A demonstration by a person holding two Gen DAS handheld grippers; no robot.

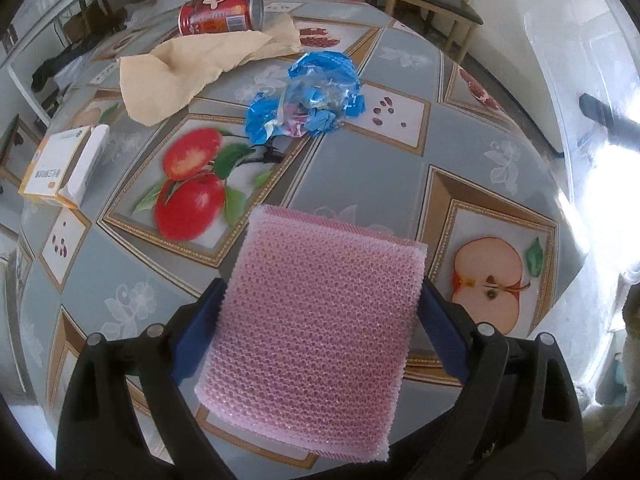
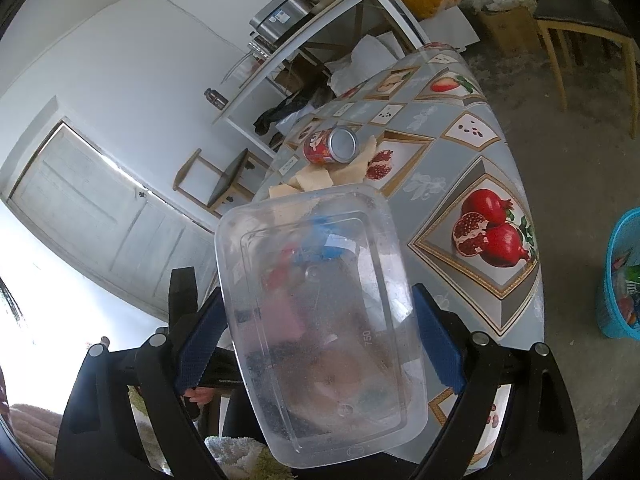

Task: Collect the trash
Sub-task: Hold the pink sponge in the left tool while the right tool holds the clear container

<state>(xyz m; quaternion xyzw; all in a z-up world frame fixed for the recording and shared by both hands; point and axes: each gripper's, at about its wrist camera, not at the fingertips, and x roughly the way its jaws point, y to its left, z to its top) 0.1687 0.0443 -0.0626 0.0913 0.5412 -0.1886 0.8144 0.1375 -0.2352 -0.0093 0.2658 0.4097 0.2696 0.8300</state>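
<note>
**Both jaws loaded, trash on the table**

Going left to right from my left wrist cam: a box [image 1: 64, 166] sits at the table's [image 1: 360, 168] left edge, orange and white, one flap open. Past it there's a tan paper [image 1: 188, 68] lying crumpled, with a red can [image 1: 220, 12] on its side touching the paper's far end. Just right of the paper is a blue wrapper [image 1: 308, 96], balled up, on its own patch of the fruit-print cloth.

My left gripper [image 1: 320, 304] has its jaws clamped on a pink sponge [image 1: 316, 328], held above the table's near part.

On the right cam, the right gripper [image 2: 316, 328] has its jaws closed on a clear tub [image 2: 320, 320], pinched across its short sides. Far right, a blue basket [image 2: 622, 276] sits on the floor, well apart from the table, with some colourful stuff in it I can't make out.
</note>
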